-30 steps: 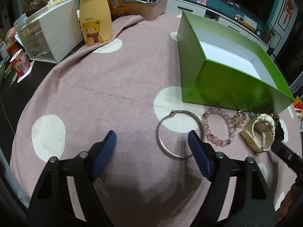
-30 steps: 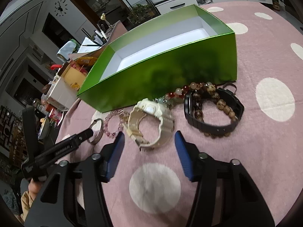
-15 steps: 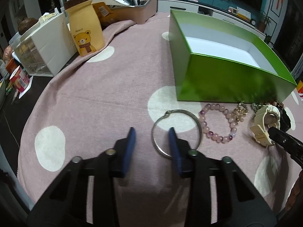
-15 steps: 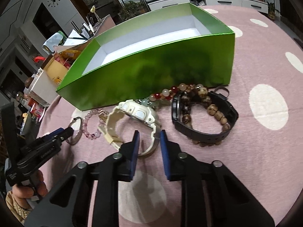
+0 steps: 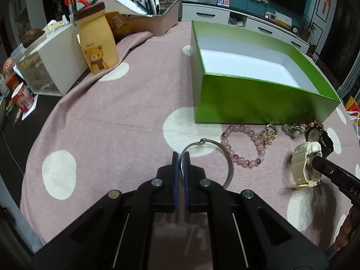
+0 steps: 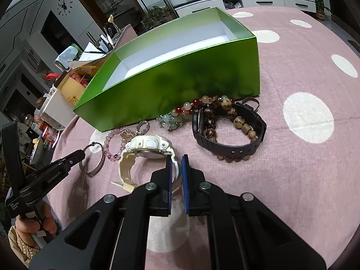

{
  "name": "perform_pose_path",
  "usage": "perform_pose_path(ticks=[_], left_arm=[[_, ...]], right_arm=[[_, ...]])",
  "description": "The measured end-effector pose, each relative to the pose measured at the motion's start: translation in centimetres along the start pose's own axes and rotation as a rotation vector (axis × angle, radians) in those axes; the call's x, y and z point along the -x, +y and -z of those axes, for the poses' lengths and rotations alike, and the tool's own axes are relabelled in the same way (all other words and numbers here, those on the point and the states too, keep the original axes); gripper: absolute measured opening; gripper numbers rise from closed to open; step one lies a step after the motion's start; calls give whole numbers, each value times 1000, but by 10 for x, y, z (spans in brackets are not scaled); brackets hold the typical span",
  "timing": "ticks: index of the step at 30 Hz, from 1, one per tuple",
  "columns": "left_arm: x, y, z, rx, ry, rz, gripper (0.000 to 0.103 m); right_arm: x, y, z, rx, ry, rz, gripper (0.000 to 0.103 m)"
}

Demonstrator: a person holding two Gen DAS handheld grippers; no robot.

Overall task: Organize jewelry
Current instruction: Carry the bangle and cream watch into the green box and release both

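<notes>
The silver bangle point(image 5: 209, 157) lies on the pink dotted cloth point(image 5: 112, 123) of the table, in front of the green box point(image 5: 258, 99) and partly over a white dot. The left claw point(image 5: 180, 157) is closed on the bangle's near rim, the wire pinched between its two blue pads. Just right of the bangle lies a pink bead bracelet point(image 5: 243, 146) with a gold charm, not touching it as far as can be told.

Farther right, the cream watch point(image 6: 146, 150) stands on its edge with the dial facing the box. The right claw point(image 6: 176, 159) is closed on the watch's strap, which passes between the blue pads. Beyond it lies a black watch point(image 6: 229, 144) with a wooden bead bracelet point(image 6: 238, 121) draped through and around it. A strand of red and pale beads point(image 6: 186, 110) rests close against the box's near wall.

The green box is open, and its white floor shows bare where visible. At the table's far left edge stand a yellow bear pouch point(image 5: 96, 45) and a white drawer unit point(image 5: 49, 63).
</notes>
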State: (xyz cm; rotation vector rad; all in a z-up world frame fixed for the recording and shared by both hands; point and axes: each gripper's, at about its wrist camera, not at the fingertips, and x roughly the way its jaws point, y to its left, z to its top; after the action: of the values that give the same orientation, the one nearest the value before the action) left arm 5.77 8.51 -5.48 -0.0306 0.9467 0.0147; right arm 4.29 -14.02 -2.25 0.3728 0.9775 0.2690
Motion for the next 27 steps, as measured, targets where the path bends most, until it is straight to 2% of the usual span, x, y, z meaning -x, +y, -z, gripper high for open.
perform_pose_path(ticks=[18, 27], left_arm=[[48, -14, -12, -22, -107, 60, 4], [61, -30, -34, -66, -162, 71, 4]], right_arm=[[36, 15, -11, 36, -79, -62, 8], [52, 25, -40, 79, -158, -62, 8]])
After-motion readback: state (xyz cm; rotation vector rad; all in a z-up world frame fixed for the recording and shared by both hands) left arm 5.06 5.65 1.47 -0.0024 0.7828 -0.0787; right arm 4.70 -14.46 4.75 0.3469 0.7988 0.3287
